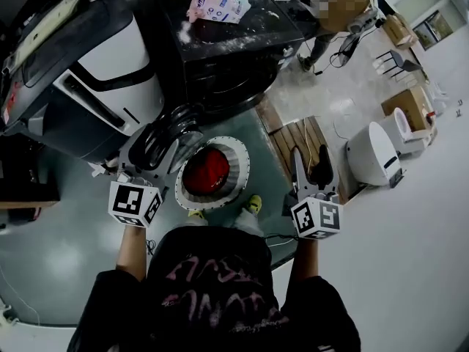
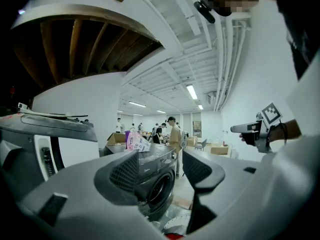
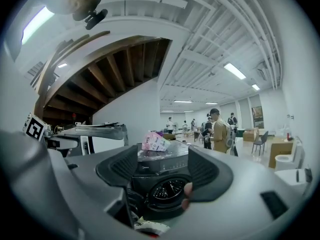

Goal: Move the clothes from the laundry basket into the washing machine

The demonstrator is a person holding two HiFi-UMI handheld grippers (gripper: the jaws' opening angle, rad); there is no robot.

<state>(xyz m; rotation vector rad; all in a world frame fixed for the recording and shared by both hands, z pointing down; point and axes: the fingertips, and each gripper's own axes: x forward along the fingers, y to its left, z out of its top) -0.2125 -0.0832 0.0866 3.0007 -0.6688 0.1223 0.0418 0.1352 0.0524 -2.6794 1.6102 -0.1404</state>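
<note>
— On the floor ahead, the laundry basket (image 1: 238,160) holds red clothes (image 1: 209,171). Anything moved yet?
— Nothing, I'd judge; the whole load is left to do. Both the left gripper (image 2: 161,170) and right gripper (image 3: 162,168) show jaws spread and empty, facing the washing machine (image 1: 220,64).

washing machine (image 1: 234,72): dark, glossy shell
laundry basket (image 1: 239,161): white plastic, matt
clothes (image 1: 207,171): red cloth
floor (image 1: 58,248): smooth, faintly shiny
left gripper (image 2: 160,159): matt grey plastic
</note>
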